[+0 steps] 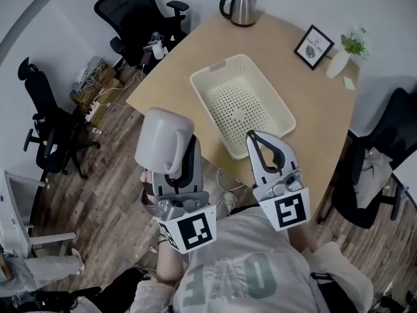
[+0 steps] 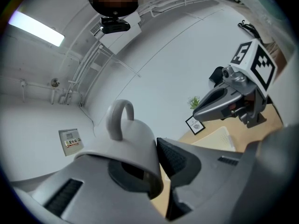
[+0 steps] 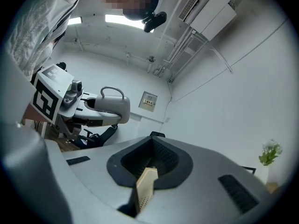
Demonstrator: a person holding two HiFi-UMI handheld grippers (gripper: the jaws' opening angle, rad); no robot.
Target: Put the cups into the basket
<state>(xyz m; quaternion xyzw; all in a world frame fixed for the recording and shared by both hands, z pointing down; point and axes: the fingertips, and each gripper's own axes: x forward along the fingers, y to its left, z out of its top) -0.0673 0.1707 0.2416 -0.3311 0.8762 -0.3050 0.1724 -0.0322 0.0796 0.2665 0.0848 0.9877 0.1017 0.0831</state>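
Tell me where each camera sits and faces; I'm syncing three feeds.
Head view: on the person's head, looking steeply down at the table and basket; the left gripper, right gripper and shirt show.
Left gripper view: on the left gripper, tilted up at the wall; its jaws clamp a cup.
Right gripper view: on the right gripper, tilted up too; its jaws are together.
Shared: all three show the cup; each gripper view, the other gripper.

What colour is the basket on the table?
The basket is cream, its floor dotted with holes; clearest in the head view.
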